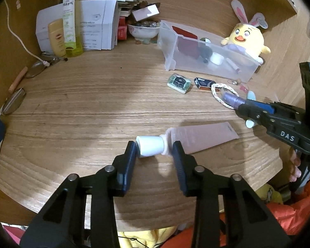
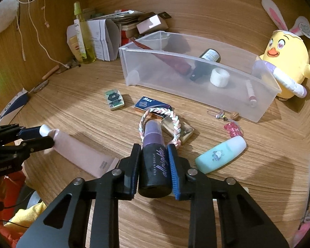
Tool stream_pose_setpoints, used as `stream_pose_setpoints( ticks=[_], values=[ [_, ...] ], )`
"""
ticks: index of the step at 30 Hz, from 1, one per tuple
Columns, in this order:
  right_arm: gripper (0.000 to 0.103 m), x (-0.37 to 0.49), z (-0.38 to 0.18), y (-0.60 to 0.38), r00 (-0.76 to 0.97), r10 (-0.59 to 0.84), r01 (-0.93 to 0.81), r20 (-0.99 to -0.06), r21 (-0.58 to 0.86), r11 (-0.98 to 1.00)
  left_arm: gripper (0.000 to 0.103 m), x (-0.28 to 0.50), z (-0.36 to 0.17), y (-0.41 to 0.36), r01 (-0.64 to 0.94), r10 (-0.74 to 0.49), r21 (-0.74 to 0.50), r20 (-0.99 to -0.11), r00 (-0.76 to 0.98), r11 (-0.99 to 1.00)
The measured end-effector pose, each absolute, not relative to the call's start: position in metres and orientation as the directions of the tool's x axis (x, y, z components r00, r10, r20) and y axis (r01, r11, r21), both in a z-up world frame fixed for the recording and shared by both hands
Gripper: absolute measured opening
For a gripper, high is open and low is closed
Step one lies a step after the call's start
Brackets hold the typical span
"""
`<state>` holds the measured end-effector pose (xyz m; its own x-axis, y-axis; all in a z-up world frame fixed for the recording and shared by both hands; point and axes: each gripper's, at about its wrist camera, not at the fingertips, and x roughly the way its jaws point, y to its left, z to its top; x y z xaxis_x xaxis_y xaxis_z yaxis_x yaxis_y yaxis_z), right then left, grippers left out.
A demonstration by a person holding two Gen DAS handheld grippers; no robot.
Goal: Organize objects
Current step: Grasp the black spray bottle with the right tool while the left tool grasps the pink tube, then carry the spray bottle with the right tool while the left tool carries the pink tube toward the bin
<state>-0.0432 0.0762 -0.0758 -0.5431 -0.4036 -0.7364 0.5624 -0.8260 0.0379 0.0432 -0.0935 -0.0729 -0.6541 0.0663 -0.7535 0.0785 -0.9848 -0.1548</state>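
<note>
We hold the left gripper (image 1: 155, 150) low over the wooden desk (image 1: 82, 111), its blue-padded jaws standing either side of the white screw cap (image 1: 150, 149) of a flat pale-pink squeeze tube (image 1: 200, 138). The left pad touches the cap's end; the right pad sits at the tube's neck, and we cannot tell whether it presses there. The tube lies flat on the desk, its crimped tail pointing away to the right.

Our right gripper (image 2: 154, 169) is clamped on a small black-and-purple spray bottle (image 2: 155, 165), both pads pressing its dark body, its purple cap pointing forward over a braided pastel cord loop (image 2: 171, 122). In the left wrist view a hand (image 1: 295, 165) grips this tool's handle.

We take the clear plastic organiser tray (image 2: 196, 86) as our landmark. Just in front of the tray lie a small green-and-white box (image 2: 114, 99) and a blue staple box (image 2: 150, 104), with the cord loop just beyond them towards us. Near the tray's right front corner lie a beaded charm with a paperclip (image 2: 223, 114), a pink beaded trinket (image 2: 233, 130) and a mint-green rounded bottle (image 2: 219, 155). Inside the tray lie a dark red flat case (image 2: 171, 60), a dark bottle with a label (image 2: 204, 64), a white tape roll (image 2: 219, 77) and a slim white tube (image 2: 250, 93). Behind its right end sits a yellow plush chick with rabbit ears (image 2: 287, 60). To the left of the tray stand a tall yellow-green spray bottle (image 2: 84, 39) and folded white papers (image 2: 105, 39).
</note>
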Motion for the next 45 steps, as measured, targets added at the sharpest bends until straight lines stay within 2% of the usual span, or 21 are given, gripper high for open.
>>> stream_pose_setpoints(
  ticks=[10,11,12,13,14,19,20,22,24,26,29,31,32,33,38,45],
  values=[
    [0.023,-0.039,-0.058,0.09,-0.572,-0.431,0.558,-0.698,0.054,-0.828,0.029,0.032,-0.063,-0.112,0.157,0.037,-0.184,-0.756,-0.653,-0.97],
    [0.023,-0.039,-0.055,0.092,-0.579,-0.434,0.556,-0.69,0.055,-0.83,0.027,0.032,-0.061,-0.113,0.162,0.034,-0.185,-0.752,-0.658,-0.969],
    [0.023,-0.039,-0.052,0.093,-0.585,-0.439,0.555,-0.682,0.058,-0.83,0.011,0.032,-0.057,-0.114,0.166,0.028,-0.184,-0.747,-0.665,-0.969],
    [0.023,-0.039,-0.049,0.095,-0.59,-0.444,0.554,-0.675,0.062,-0.83,0.005,0.031,-0.054,-0.115,0.167,0.026,-0.183,-0.746,-0.665,-0.969],
    [0.023,-0.04,-0.047,0.095,-0.593,-0.447,0.553,-0.67,0.064,-0.83,0.005,0.03,-0.052,-0.116,0.167,0.027,-0.186,-0.744,-0.667,-0.968],
    [0.023,-0.043,-0.041,0.099,-0.604,-0.456,0.547,-0.653,0.075,-0.834,0.005,0.025,-0.046,-0.113,0.157,0.016,-0.163,-0.74,-0.672,-0.974],
    [0.023,-0.043,-0.041,0.1,-0.605,-0.457,0.546,-0.653,0.077,-0.834,0.007,0.025,-0.046,-0.113,0.153,0.022,-0.166,-0.744,-0.667,-0.974],
    [0.023,-0.044,-0.041,0.102,-0.601,-0.461,0.547,-0.653,0.086,-0.833,0.02,0.023,-0.048,-0.114,0.141,0.053,-0.191,-0.753,-0.656,-0.971],
    [0.023,-0.046,-0.042,0.105,-0.596,-0.462,0.545,-0.656,0.091,-0.834,0.04,0.022,-0.051,-0.112,0.13,0.059,-0.187,-0.758,-0.65,-0.974],
    [0.023,-0.048,-0.043,0.106,-0.594,-0.459,0.541,-0.661,0.094,-0.836,0.05,0.019,-0.056,-0.108,0.123,0.041,-0.156,-0.765,-0.643,-0.98],
    [0.023,-0.051,-0.046,0.107,-0.587,-0.456,0.533,-0.669,0.104,-0.84,0.051,0.008,-0.069,-0.103,0.11,0.065,-0.164,-0.795,-0.602,-0.98],
    [0.023,-0.051,-0.047,0.107,-0.588,-0.453,0.53,-0.67,0.104,-0.842,0.051,0.006,-0.071,-0.103,0.11,0.07,-0.173,-0.786,-0.614,-0.979],
    [0.023,-0.051,-0.047,0.108,-0.589,-0.451,0.529,-0.67,0.102,-0.843,0.04,0.006,-0.072,-0.102,0.102,0.08,-0.18,-0.785,-0.615,-0.978],
    [0.023,-0.051,-0.047,0.108,-0.591,-0.45,0.527,-0.669,0.103,-0.844,0.035,0.006,-0.072,-0.102,0.093,0.103,-0.203,-0.777,-0.621,-0.975],
    [0.023,-0.054,-0.043,0.113,-0.603,-0.448,0.519,-0.66,0.101,-0.849,0.034,0.007,-0.071,-0.096,0.093,0.092,-0.196,-0.762,-0.641,-0.976],
    [0.023,-0.062,-0.028,0.119,-0.636,-0.449,0.509,-0.627,0.096,-0.855,0.034,0.01,-0.041,-0.094,0.082,0.101,-0.222,-0.703,-0.704,-0.972]
  ],
)
